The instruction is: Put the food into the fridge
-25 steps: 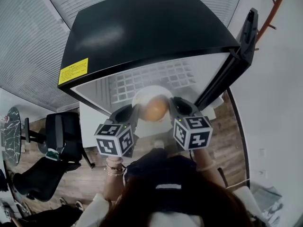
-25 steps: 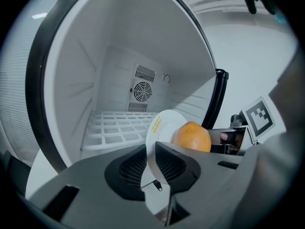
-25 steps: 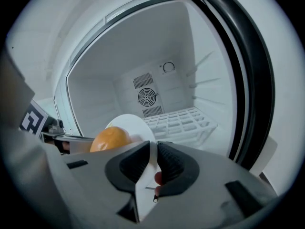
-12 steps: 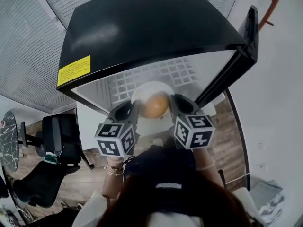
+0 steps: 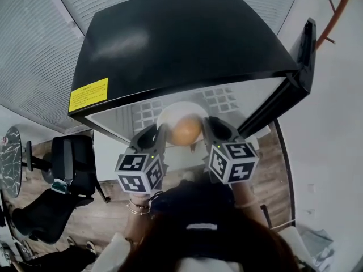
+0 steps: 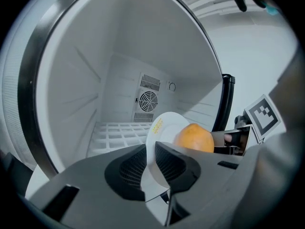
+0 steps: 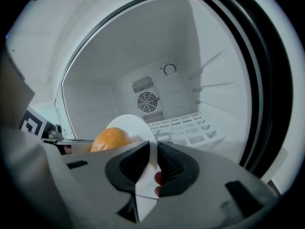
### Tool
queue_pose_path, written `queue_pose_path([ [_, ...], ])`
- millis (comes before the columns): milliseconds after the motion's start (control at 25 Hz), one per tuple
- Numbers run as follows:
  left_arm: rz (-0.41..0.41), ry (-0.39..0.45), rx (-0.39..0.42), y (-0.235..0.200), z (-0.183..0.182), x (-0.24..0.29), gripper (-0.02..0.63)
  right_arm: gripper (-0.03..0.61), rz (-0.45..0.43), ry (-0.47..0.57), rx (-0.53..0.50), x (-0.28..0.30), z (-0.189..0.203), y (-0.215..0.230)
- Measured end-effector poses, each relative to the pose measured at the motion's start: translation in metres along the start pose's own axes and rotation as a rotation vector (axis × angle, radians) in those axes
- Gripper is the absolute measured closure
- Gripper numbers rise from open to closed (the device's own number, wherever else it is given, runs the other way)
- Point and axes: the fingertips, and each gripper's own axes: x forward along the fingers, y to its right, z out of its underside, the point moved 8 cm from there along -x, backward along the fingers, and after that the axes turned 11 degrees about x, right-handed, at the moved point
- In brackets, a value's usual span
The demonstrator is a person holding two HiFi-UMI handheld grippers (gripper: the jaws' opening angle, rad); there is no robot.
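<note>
Head view | you are clamping left gripper (image 6: 150,152) and right gripper (image 7: 153,150) jaws on the round white plate (image 5: 177,113) | round orange fruit (image 5: 186,131) sitting on it

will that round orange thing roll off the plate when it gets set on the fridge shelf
Probably apt to roll: the round orange food sits loose on a shallow plate. The plate looks stiff, since the left gripper and right gripper carry it by opposite rims without sag. Keeping it level seems wise.
</note>
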Motion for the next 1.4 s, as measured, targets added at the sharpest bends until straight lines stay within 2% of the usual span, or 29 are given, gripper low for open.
queue_pose_path([
  [360, -0.079, -0.002, -0.086, -0.001, -0.004, 0.012, 0.554, 0.527, -0.063, -0.050, -0.038, 0.021, -0.023, 0.007],
  [920, -0.134, 0.003, -0.166, -0.011, -0.012, 0.023, 0.535, 0.545, -0.168, -0.094, 0.015, 0.046, -0.047, 0.010],
  [1400, -0.163, -0.016, -0.153, -0.009, -0.010, 0.028, 0.529, 0.543, -0.162, -0.156, -0.007, 0.054, -0.046, 0.014],
])
